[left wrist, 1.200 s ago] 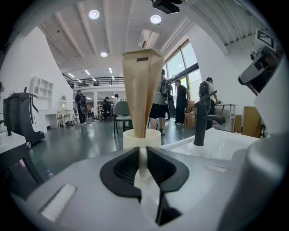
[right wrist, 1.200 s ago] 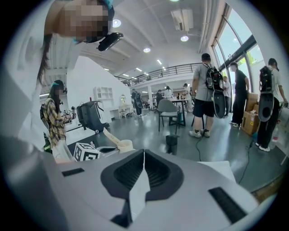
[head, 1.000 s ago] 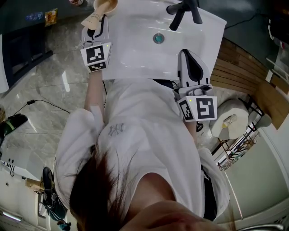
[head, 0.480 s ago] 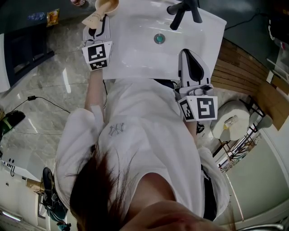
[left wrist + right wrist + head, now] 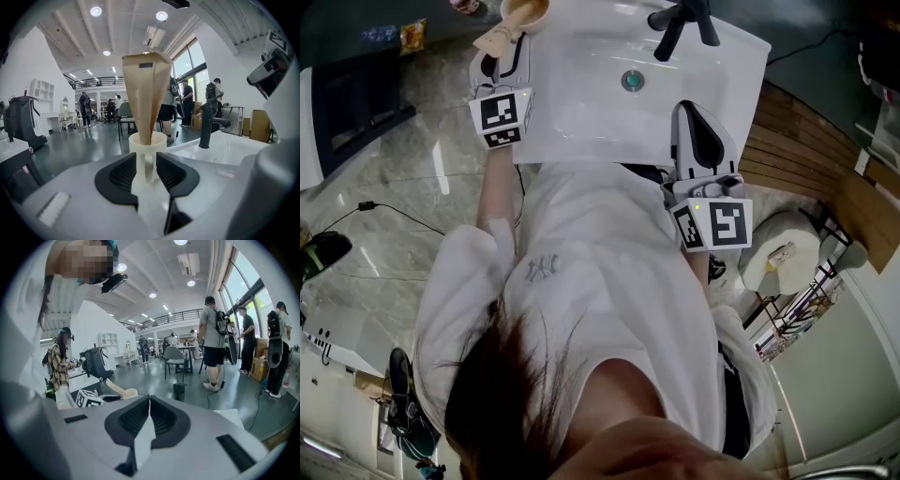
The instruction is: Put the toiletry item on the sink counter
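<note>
A beige toiletry tube (image 5: 146, 89) stands cap-down at the left rear corner of the sink counter (image 5: 572, 112), apparently resting on its surface. The left gripper (image 5: 146, 164) has just been opening; its jaws stand wide either side of the white cap, so the tube looks released. The right gripper (image 5: 149, 404) has its jaws together, empty. Only backing the left gripper away seems left.

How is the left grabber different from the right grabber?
The left gripper has its jaws apart, and they have just been opening; the right gripper has its jaws shut together. The handle of the cup sits between the left gripper's jaws; nothing sits between the right gripper's. The left gripper is at the left corner of the sink; the right gripper is by its right side. Both are white with black pads and a marker cube.
</note>
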